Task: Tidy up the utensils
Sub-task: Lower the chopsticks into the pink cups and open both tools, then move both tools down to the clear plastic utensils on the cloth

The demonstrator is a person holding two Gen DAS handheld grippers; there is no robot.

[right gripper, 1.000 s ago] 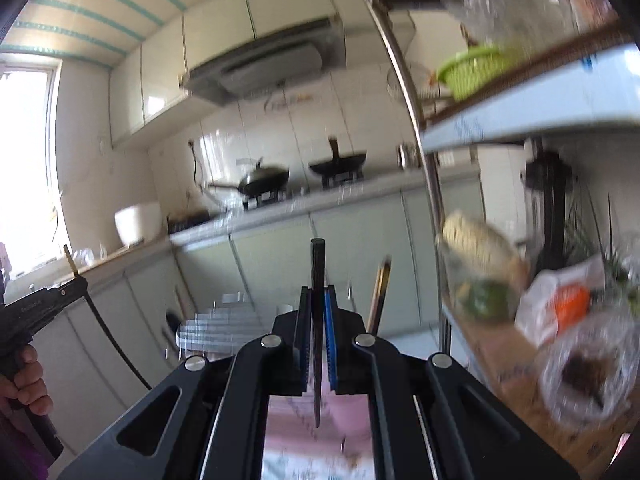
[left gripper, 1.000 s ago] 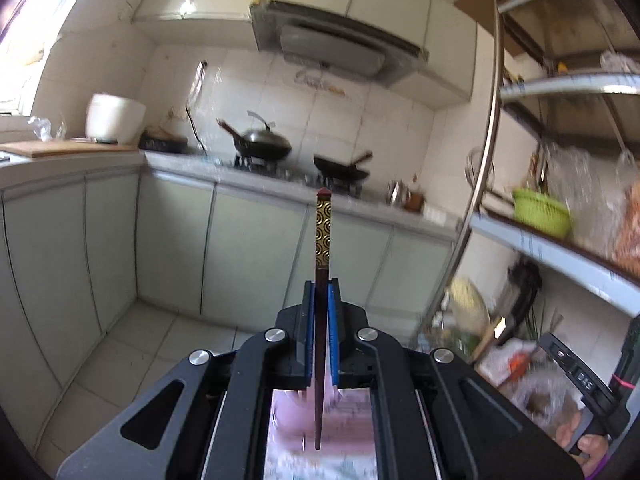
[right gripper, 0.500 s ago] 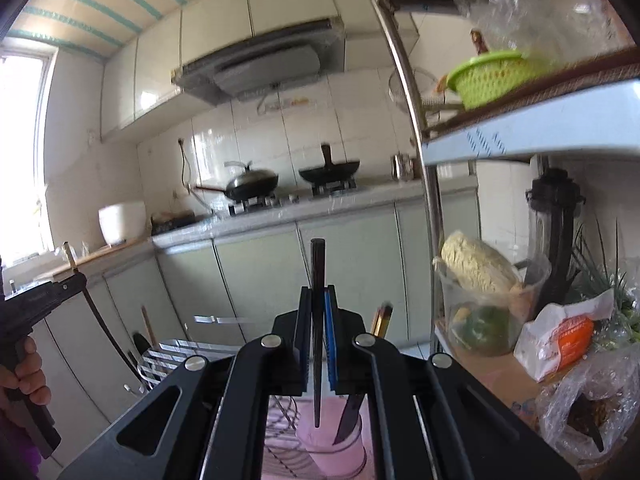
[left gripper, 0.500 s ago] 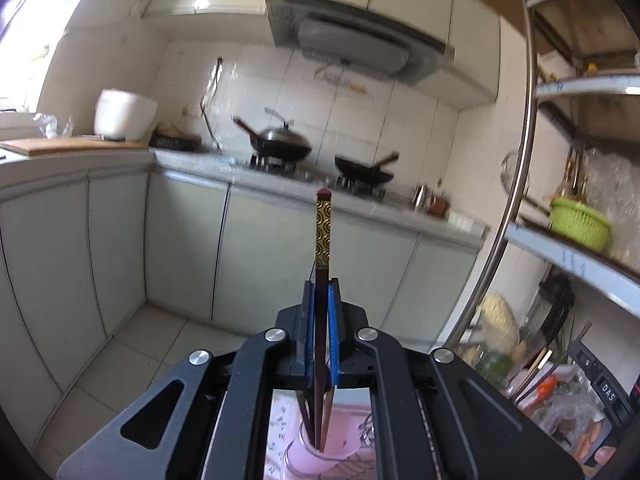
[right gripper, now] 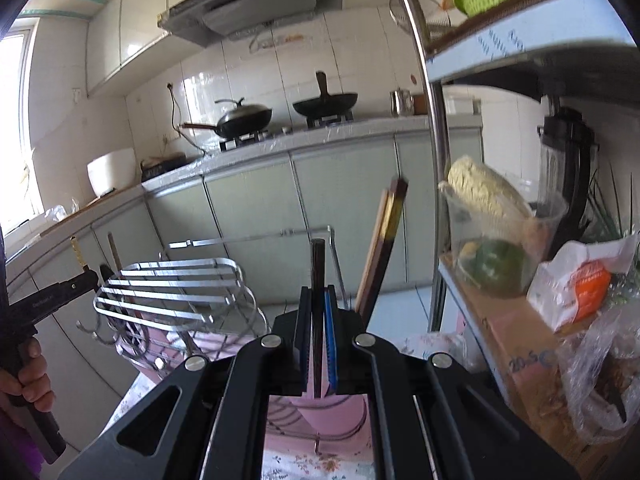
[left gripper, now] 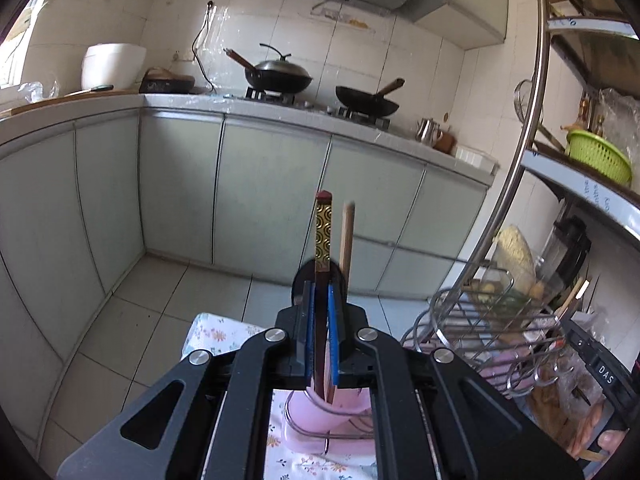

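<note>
daylight from window (right gripper: 12, 128), blown out | glare on tiles | fisheye-curved edges, dark corners

Gold-swirled chopstick (left gripper: 323, 232), pink holder (left gripper: 332, 412), floral cloth (left gripper: 216, 336)

Cup (left gripper: 332, 412) in wire rack (left gripper: 480, 320).

The chopstick (left gripper: 322, 240) looks lacquered and glossy with a gilt patterned band, beside a plain matt wooden chopstick (left gripper: 346, 240). The pink cup (left gripper: 320, 416) seems smooth plastic, ringed by shiny metal wire rack (left gripper: 480, 320). A floral cloth (left gripper: 216, 332) covers the surface.
</note>
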